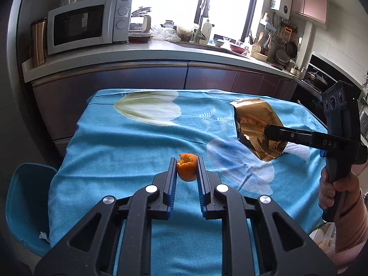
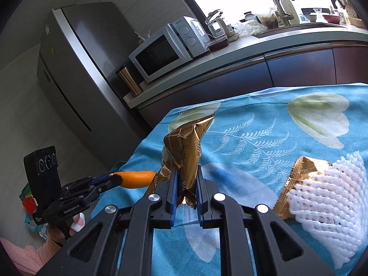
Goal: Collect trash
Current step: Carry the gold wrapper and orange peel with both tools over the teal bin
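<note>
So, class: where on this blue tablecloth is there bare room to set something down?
Free: the tablecloth from its far edge to the near edge, left of the gold wrapper. Crowded: the right side, around the white foam net and second gold wrapper.

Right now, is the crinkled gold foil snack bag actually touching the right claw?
Touching. The right wrist view shows the right gripper pinching the gold foil bag between its blue pads.
</note>
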`<state>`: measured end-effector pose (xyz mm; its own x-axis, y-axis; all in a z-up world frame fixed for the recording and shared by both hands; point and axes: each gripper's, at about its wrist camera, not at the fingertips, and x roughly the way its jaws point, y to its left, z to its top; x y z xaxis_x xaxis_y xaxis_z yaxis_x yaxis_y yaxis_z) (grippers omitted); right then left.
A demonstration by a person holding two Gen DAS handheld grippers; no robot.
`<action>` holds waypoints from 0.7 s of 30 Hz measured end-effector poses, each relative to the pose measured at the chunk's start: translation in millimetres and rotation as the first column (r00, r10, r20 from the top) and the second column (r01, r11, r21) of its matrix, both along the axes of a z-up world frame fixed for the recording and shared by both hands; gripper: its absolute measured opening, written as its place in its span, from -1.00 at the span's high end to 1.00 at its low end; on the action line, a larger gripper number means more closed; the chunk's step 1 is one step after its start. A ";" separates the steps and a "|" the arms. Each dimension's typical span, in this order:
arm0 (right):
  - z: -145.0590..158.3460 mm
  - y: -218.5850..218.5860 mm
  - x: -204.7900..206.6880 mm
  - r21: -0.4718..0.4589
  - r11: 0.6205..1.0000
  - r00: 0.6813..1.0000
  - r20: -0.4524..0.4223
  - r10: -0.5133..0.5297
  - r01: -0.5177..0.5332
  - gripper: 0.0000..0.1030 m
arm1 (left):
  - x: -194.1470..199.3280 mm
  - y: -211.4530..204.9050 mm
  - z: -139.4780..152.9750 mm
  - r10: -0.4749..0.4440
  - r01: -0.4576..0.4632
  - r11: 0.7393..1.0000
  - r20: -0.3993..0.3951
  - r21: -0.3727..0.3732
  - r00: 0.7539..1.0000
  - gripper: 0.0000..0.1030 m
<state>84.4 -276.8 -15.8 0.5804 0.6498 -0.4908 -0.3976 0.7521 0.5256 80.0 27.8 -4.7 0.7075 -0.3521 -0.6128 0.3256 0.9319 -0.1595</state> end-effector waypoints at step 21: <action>2.9 76.4 -13.0 -0.020 0.988 0.988 0.001 0.154 -0.154 0.75 | -47.7 71.7 13.2 0.125 -0.124 0.992 0.026 -0.035 0.992 0.67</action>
